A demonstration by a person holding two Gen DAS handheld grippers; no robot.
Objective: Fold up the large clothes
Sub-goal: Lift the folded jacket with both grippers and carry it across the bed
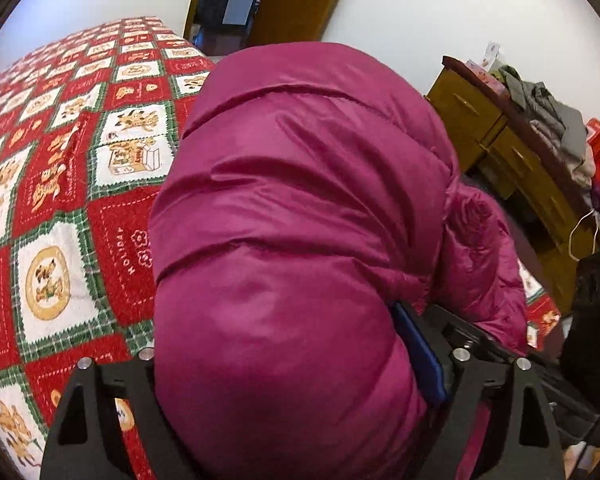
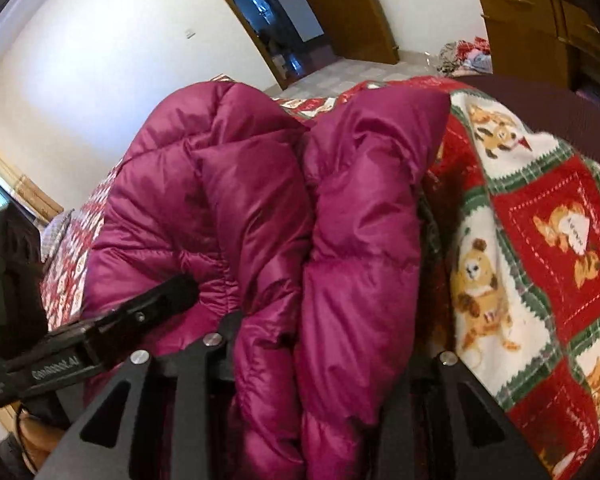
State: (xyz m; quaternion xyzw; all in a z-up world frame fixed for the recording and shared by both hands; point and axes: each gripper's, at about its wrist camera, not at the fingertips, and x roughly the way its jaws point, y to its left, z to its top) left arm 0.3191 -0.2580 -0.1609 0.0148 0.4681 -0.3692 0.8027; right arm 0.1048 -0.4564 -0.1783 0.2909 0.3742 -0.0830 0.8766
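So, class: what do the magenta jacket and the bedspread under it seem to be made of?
Magenta jacket: probably thin nylon or polyester shell over down-like fill; it has a sheen, fine creases and stitched puffy channels.
Bedspread: looks like soft fleece or terry, matte and fuzzy, with a bear-and-plaid pattern.

Printed upside down on a red square of the bed blanket [image 1: 100, 216]: "APOLLON". Faint, unreadable lettering on the left gripper's [image 2: 56, 372] body.

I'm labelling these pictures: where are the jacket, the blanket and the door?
jacket [image 1: 292, 208]: left wrist view, puffy back panel.
blanket [image 1: 60, 184]: left wrist view, red square.
door [image 1: 296, 4]: left wrist view, wooden panel.
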